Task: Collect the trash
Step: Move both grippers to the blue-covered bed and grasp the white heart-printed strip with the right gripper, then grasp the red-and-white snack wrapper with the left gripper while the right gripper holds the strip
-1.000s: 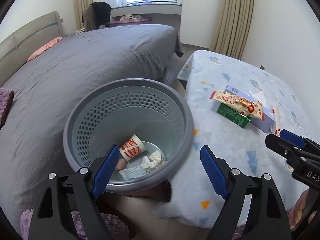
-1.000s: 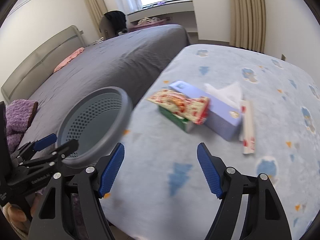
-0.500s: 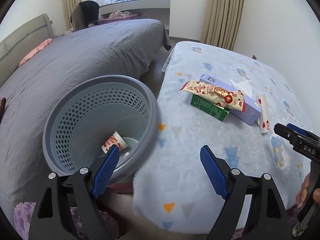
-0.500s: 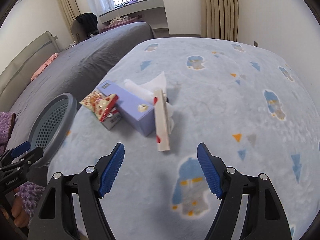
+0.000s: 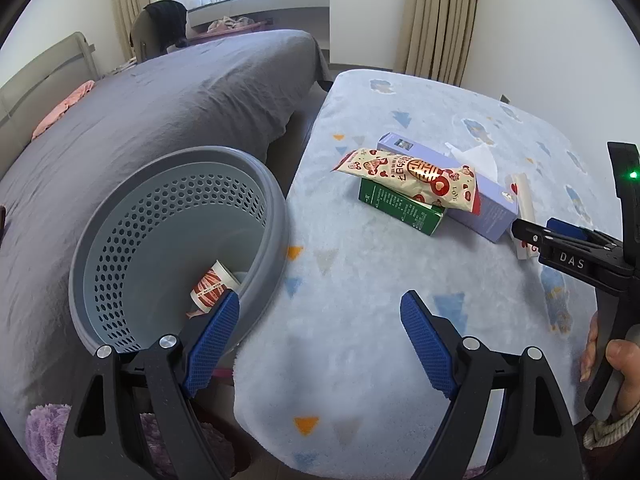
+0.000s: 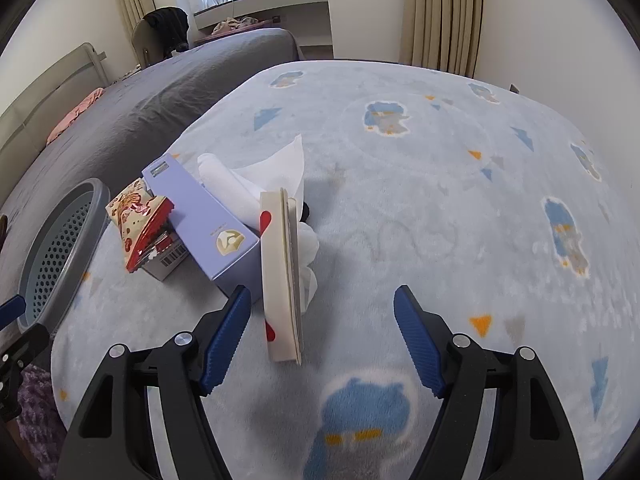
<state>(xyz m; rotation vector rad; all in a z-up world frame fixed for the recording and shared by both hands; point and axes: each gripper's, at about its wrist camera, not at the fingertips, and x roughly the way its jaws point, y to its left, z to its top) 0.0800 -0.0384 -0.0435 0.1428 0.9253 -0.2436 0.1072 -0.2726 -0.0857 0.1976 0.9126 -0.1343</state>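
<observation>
The blanket-covered table point(image 6: 400, 160) fills my right view, with the grey bed point(image 5: 160, 92) behind at ten o'clock. My grey basket point(image 5: 280, 216) stands at the table's edge, at nine o'clock in the left view, with a striped paper cup point(image 5: 210, 286) already inside.

The trash sits in a cluster: a lilac box point(image 6: 200, 216), a green carton point(image 5: 400, 208) under a red snack wrapper point(image 5: 408, 172), loose white tissue point(image 6: 276, 168), and a flat cream card pack point(image 6: 280, 280) leaning on the lilac box. My right gripper point(image 6: 320, 336) is spread wide and empty, the pack's near end lying between its jaws at eleven o'clock. My left gripper point(image 5: 316, 340) is likewise spread, holding nothing, over the table edge beside the basket.

The risk, as I judge it: the pack stands on its edge (barely propped), so a jaw brushing it could tip it flat, where it is harder to pinch, or drag the tissue along.

A second ago my right view showed the basket close and the cluster farther off; now the pack is right at my jaws, and the basket has slid to nine o'clock.
</observation>
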